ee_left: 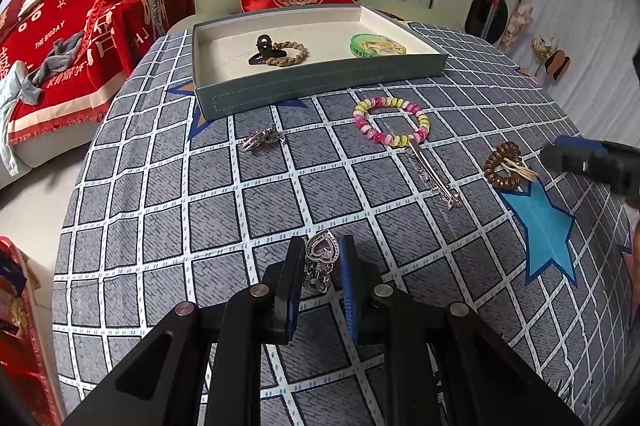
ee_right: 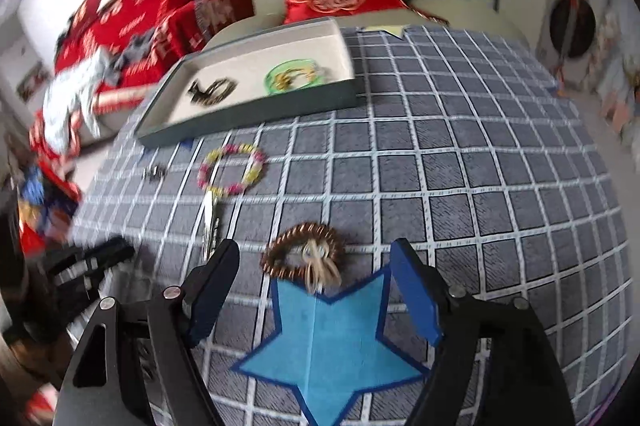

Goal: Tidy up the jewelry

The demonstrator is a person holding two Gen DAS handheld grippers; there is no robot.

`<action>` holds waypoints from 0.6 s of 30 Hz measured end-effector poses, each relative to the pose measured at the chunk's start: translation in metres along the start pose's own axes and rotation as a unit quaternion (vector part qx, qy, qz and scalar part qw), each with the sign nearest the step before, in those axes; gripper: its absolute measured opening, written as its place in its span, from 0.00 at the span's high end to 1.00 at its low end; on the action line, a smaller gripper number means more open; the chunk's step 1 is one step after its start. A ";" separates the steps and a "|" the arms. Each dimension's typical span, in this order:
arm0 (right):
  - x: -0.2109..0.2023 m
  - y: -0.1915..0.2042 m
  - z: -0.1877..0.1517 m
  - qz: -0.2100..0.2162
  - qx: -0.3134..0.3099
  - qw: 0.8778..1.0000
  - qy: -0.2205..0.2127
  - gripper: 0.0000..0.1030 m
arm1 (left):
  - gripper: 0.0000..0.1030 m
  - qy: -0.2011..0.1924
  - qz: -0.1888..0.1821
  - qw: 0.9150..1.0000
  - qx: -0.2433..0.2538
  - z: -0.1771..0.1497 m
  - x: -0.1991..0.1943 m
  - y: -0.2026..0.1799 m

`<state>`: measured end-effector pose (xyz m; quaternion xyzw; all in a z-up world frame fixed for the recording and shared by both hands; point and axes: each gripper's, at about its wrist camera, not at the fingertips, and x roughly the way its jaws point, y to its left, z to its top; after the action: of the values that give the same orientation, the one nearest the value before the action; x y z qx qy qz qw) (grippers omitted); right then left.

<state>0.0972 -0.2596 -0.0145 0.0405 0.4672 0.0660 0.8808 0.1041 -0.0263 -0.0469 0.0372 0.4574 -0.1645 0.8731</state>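
Pinching the heart pendant (ee_left: pixel 321 251) between its pads, the left gripper (ee_left: pixel 320 266) should lift straight before heading for the tray (ee_left: pixel 320 82), while in the right view the right gripper (ee_right: pixel 316 290), jaws spread, should straddle the brown coil bracelet (ee_right: pixel 303 251) squarely before closing.

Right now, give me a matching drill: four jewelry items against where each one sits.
Items:
1. heart pendant
2. black claw clip
3. brown coil bracelet
4. pink and yellow bead bracelet

Places:
A. in the tray
B. on the cloth, just in front of the tray
C. at the tip of the blue star
D. between the left gripper fingers

Pairs: 1-D, 2-A, 3-C, 4-B
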 end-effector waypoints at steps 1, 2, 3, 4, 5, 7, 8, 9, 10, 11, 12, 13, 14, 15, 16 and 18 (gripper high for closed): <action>-0.001 0.005 -0.004 -0.007 -0.016 1.000 0.000 0.37 | 0.69 0.001 -0.001 1.000 0.000 0.000 0.000 0.000; -0.002 0.011 -0.008 -0.014 -0.031 0.999 0.001 0.49 | 0.68 0.001 -0.001 1.000 0.000 -0.001 0.000 0.000; -0.001 0.014 -0.010 -0.016 -0.038 0.999 0.002 0.53 | 0.68 0.001 0.000 1.000 0.001 -0.002 0.000 0.000; 0.001 0.017 -0.011 -0.015 -0.041 0.999 0.006 0.54 | 0.68 0.002 0.000 1.000 0.002 -0.002 0.000 -0.001; 0.004 0.018 -0.010 -0.014 -0.038 0.999 0.008 0.54 | 0.69 0.002 0.000 1.000 0.002 -0.002 0.000 -0.001; 0.008 0.016 -0.006 -0.013 -0.028 0.999 0.008 0.54 | 0.69 0.002 -0.001 1.000 0.000 -0.003 0.000 0.000; 0.011 0.015 -0.001 -0.012 -0.022 1.000 0.007 0.54 | 0.69 0.001 -0.001 1.000 -0.001 -0.002 -0.001 0.000; 0.014 0.013 0.003 -0.011 -0.019 1.000 0.007 0.54 | 0.69 0.001 -0.002 1.000 -0.001 -0.002 -0.001 0.000; 0.018 0.011 0.008 -0.017 -0.022 1.000 0.010 0.54 | 0.68 0.001 -0.002 1.000 -0.002 -0.002 -0.002 0.000; 0.020 0.011 0.010 -0.024 -0.027 0.999 0.013 0.55 | 0.68 0.000 -0.003 1.000 -0.002 -0.002 -0.002 0.001; 0.024 0.008 0.012 -0.027 -0.033 0.999 0.018 0.55 | 0.69 -0.002 -0.003 1.000 -0.001 -0.002 -0.003 0.001; 0.025 0.007 0.012 -0.023 -0.036 0.999 0.023 0.56 | 0.68 -0.002 -0.003 1.000 0.000 -0.002 -0.003 0.001; 0.026 0.004 0.013 -0.016 -0.039 0.999 0.030 0.56 | 0.69 -0.001 -0.004 1.000 0.001 -0.002 -0.003 0.001; 0.028 0.002 0.012 -0.008 -0.041 0.998 0.036 0.56 | 0.69 -0.001 -0.004 1.000 0.001 -0.002 -0.002 0.001; 0.029 -0.002 0.012 0.001 -0.038 0.998 0.039 0.56 | 0.69 0.000 -0.005 1.000 0.001 -0.002 -0.002 0.001; 0.033 -0.011 0.012 0.027 -0.018 0.998 0.046 0.56 | 0.68 0.001 -0.004 1.000 0.001 -0.003 -0.001 0.001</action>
<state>0.1262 -0.2656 -0.0367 0.0340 0.5043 0.0999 0.8571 0.1021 -0.0245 -0.0479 0.0362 0.4583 -0.1684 0.8720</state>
